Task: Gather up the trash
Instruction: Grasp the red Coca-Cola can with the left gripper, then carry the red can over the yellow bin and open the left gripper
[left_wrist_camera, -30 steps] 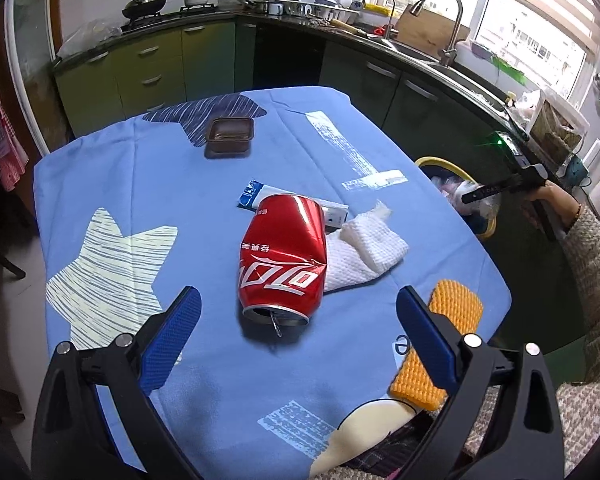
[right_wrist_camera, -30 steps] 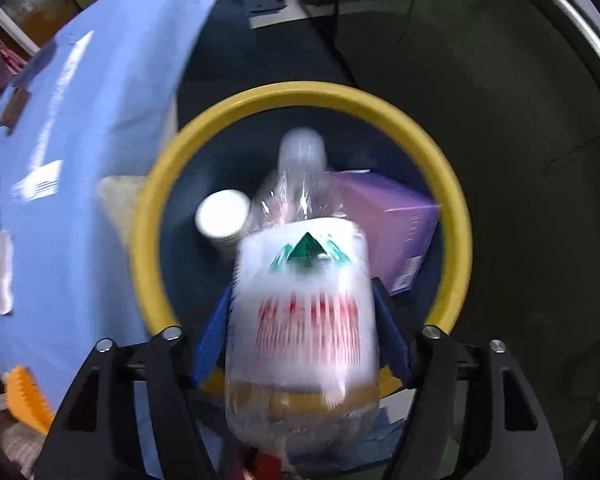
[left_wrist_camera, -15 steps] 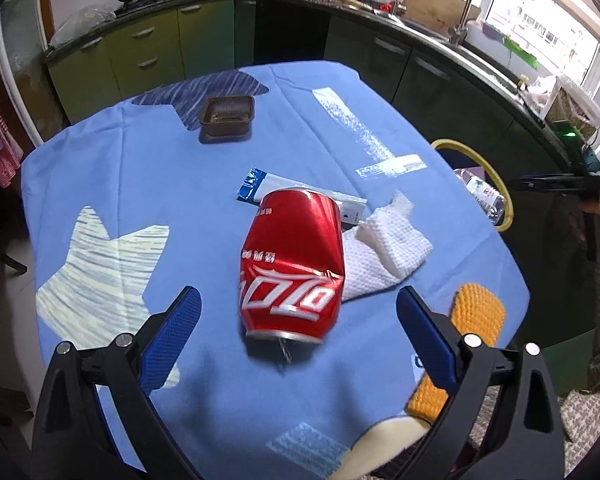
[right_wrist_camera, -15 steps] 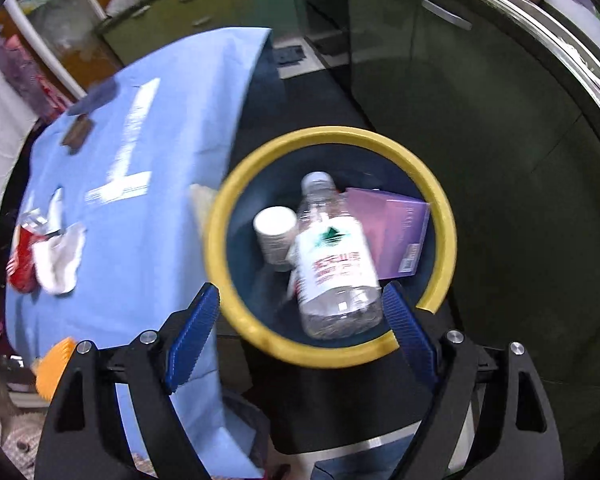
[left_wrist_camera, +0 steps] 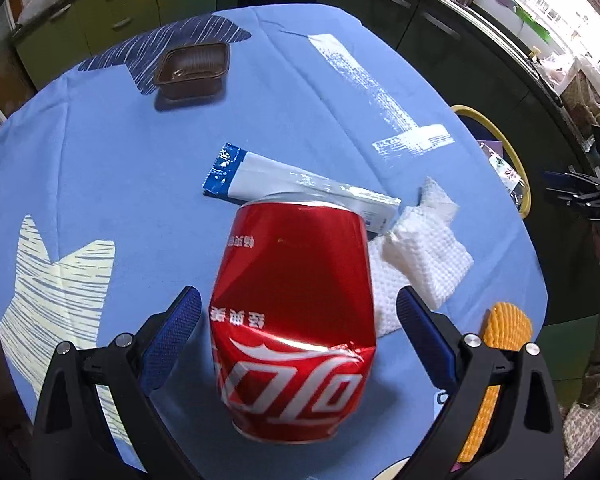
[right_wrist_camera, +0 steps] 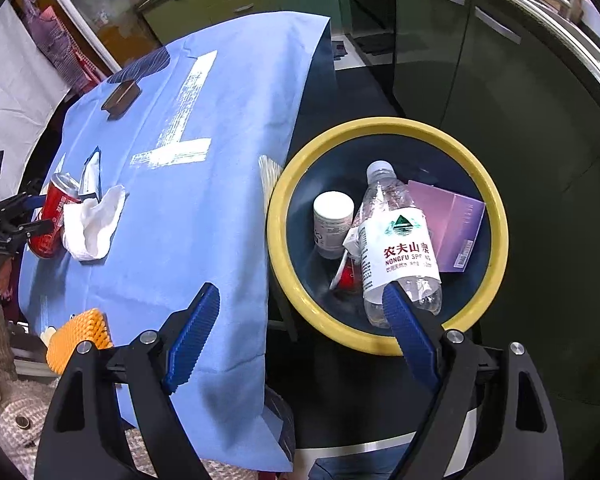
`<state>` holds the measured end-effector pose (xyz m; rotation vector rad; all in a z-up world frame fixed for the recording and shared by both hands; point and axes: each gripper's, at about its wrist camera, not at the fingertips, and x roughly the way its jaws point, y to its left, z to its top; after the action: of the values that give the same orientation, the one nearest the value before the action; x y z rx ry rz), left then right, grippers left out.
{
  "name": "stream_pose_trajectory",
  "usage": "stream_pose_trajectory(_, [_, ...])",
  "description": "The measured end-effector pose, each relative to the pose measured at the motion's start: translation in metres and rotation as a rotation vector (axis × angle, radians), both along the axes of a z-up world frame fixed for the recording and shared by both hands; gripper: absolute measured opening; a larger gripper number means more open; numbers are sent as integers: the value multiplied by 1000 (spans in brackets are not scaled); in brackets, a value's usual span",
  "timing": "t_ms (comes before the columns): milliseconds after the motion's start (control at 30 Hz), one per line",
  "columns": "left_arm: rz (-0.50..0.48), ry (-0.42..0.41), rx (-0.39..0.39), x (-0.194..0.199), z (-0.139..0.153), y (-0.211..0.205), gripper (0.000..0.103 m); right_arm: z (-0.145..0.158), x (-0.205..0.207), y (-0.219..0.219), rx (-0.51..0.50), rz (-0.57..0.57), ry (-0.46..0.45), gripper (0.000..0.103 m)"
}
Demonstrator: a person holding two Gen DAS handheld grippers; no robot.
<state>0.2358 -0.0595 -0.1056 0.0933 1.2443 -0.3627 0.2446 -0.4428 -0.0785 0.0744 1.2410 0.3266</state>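
Observation:
A crushed red cola can (left_wrist_camera: 296, 312) lies on the blue tablecloth (left_wrist_camera: 100, 168). My left gripper (left_wrist_camera: 296, 332) is open with its fingers on either side of the can, not touching it. A white paper towel (left_wrist_camera: 420, 260) and a blue-white wrapper (left_wrist_camera: 284, 180) lie just beyond the can. My right gripper (right_wrist_camera: 300, 320) is open and empty above the yellow-rimmed bin (right_wrist_camera: 278, 208), which holds a water bottle (right_wrist_camera: 396, 244), a white jar (right_wrist_camera: 332, 220) and a purple box (right_wrist_camera: 456, 228).
A brown plastic tray (left_wrist_camera: 194, 70) sits at the table's far side. An orange ribbed object (left_wrist_camera: 496, 332) lies at the near right edge. Green kitchen cabinets (left_wrist_camera: 112, 12) and a dark counter run behind the table. The bin stands off the table's right edge (left_wrist_camera: 500, 140).
My right gripper let the water bottle drop into the bin, opened, and pulled up and back. My left gripper moved forward until the can lies between its fingers.

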Motion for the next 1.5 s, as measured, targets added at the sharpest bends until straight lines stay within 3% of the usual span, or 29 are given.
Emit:
stream_pose_trajectory(67, [8,7,-4,2,-2,1,93,-2,2,2,3,4,4,83])
stream_pose_trajectory(333, [-16,17,33,4,-5,-5,72,-5,4,6,9,11,11,83])
stream_pose_trajectory(600, [-47,-11,65,-3,7,-9,72,-4,2,6,15,11,5,83])
stream_pose_trajectory(833, [-88,-73,70,-12,44,-21,72,1,-2,0,35,-2,-14,83])
stream_pose_trajectory(967, [-148,-84,30,-14,65,-43,72,5,-8,-11,52,-19,-32,83])
stream_pose_trajectory(1200, [-318,-46,-52,11,78,-134,72,6,-31,-49,73,-70,-44,83])
stream_pose_trajectory(1500, [-431,91,-150,63,41,-285,72,-1,-65,-103,100,-157,-38,83])
